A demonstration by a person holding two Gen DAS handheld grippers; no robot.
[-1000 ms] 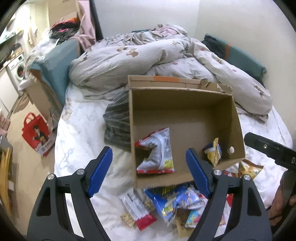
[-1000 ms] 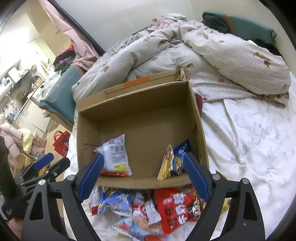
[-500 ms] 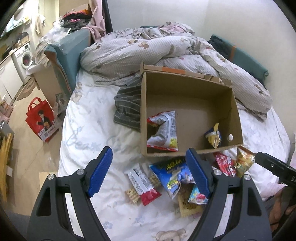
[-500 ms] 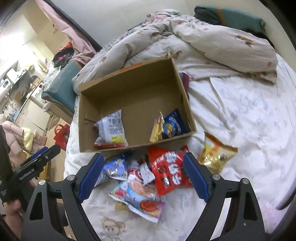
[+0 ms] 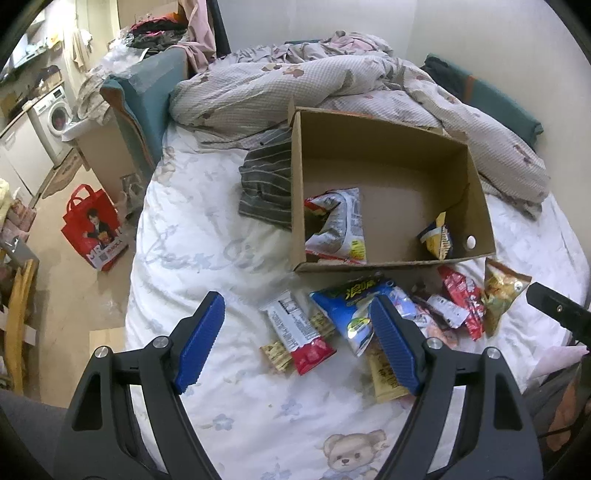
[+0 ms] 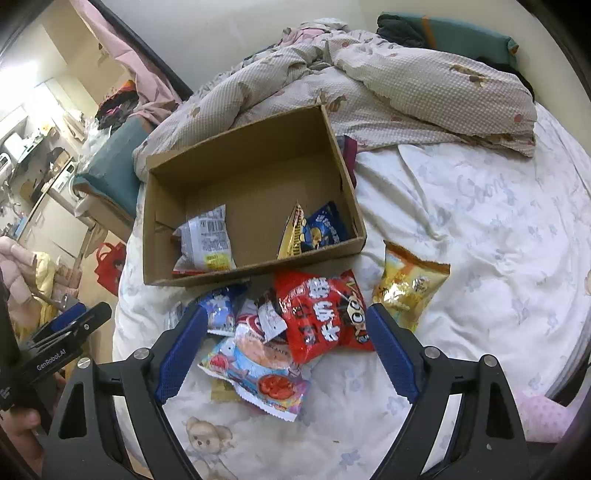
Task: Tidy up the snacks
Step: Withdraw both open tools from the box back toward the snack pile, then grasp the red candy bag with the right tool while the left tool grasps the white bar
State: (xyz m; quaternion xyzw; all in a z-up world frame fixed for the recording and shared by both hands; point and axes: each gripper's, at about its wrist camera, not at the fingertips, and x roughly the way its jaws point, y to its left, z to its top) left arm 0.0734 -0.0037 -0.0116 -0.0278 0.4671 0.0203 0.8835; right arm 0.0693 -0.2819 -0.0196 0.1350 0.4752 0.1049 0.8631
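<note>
An open cardboard box (image 5: 295, 192) (image 6: 255, 275) lies on the bed with a white-and-red packet (image 5: 338, 229) (image 6: 207, 243) and a blue-and-yellow packet (image 5: 437, 238) (image 6: 317, 230) inside. A heap of snack packets lies on the sheet in front of it: a white-red bar (image 5: 299, 332), a blue bag (image 5: 354, 306), a big red bag (image 6: 321, 314), a gold bag (image 6: 406, 288) (image 5: 502, 295) and a colourful bag (image 6: 258, 373). My left gripper (image 5: 295, 339) hangs open above the heap's left side. My right gripper (image 6: 286, 350) hangs open above the heap's middle. Neither holds anything.
A rumpled quilt (image 5: 332, 85) (image 6: 406, 85) fills the bed behind the box. A striped grey cloth (image 5: 266, 184) lies left of the box. The bed's left edge drops to the floor, where a red bag (image 5: 92, 232) stands. A teal pillow (image 6: 461, 33) lies at the wall.
Both grippers have pulled back from over the box toward the near side of the bed. The snack heap in front of the box has come fully into view. Both stayed open.
</note>
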